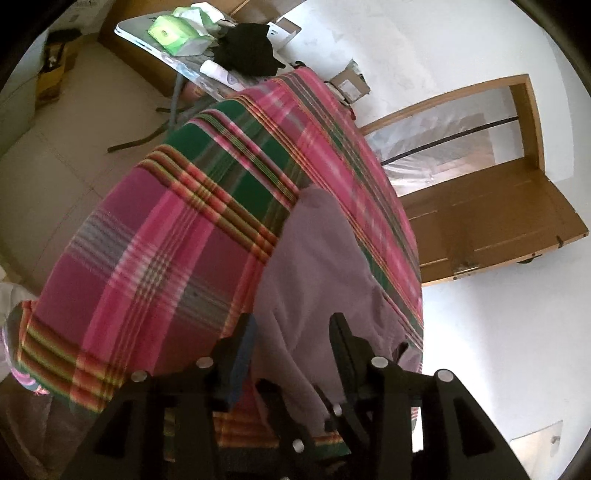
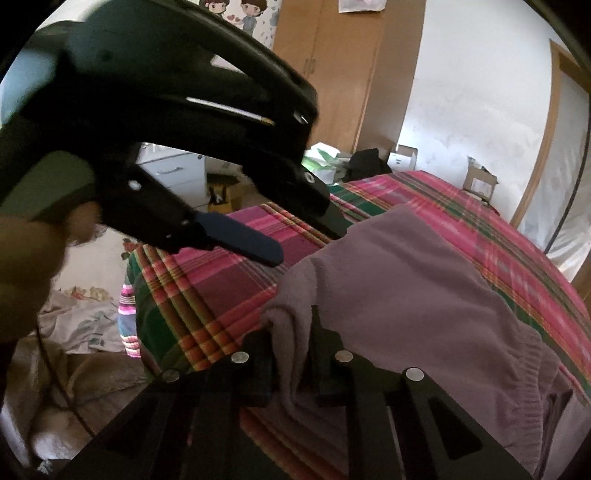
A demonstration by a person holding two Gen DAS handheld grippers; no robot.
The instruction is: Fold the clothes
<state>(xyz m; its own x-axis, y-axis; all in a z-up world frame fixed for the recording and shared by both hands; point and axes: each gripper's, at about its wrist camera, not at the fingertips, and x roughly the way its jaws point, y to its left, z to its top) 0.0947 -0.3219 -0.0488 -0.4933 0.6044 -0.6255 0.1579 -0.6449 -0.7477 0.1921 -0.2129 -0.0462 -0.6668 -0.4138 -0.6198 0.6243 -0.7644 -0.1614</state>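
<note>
A mauve knit garment (image 1: 317, 266) lies on a bed covered with a pink and green plaid sheet (image 1: 155, 236). In the left wrist view my left gripper (image 1: 291, 326) is open, its fingers straddling the garment's near part without closing on it. In the right wrist view the same left gripper (image 2: 310, 245), held by a hand (image 2: 26, 251), hovers open just above the garment's (image 2: 406, 280) far left edge. My right gripper (image 2: 291, 343) is shut on a bunched fold at the garment's near left corner. The ribbed hem (image 2: 532, 376) lies to the right.
Past the bed's far end stands a table (image 1: 147, 44) with green tissue packs (image 1: 173, 31) and a black cloth (image 1: 247, 48). A wooden door (image 1: 491, 206) is on the right and a wardrobe (image 2: 332, 66) behind. Floral bedding (image 2: 85, 314) lies left of the bed.
</note>
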